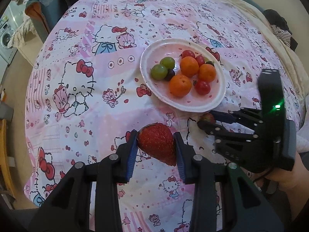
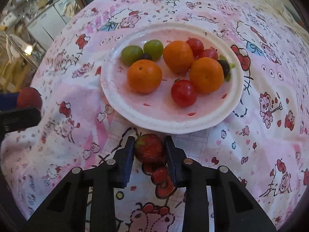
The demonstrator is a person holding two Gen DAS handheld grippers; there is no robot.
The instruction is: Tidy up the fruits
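Home interior. Table under pink cartoon-cat tablecloth (image 1: 81, 89); washing machine (image 1: 6, 36) at left edge; white cabinets (image 2: 48, 21) and cluttered counter (kitchen corner, likely) behind; striped clothing (image 1: 282, 34) heaped nearby.

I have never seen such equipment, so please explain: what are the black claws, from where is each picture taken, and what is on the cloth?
There is no robot here. A person holds a two-finger gripper in each hand, and a small camera on each one looks forward along its fingers.

The left camera shows the left gripper shut on a big strawberry. At the right of that picture you see the right gripper from the side, with part of the person's hand.

The right camera shows its own fingers pressed on a smaller strawberry lying on the patterned cloth, just in front of a white plate. The plate holds three oranges, red tomatoes and green and dark grapes.
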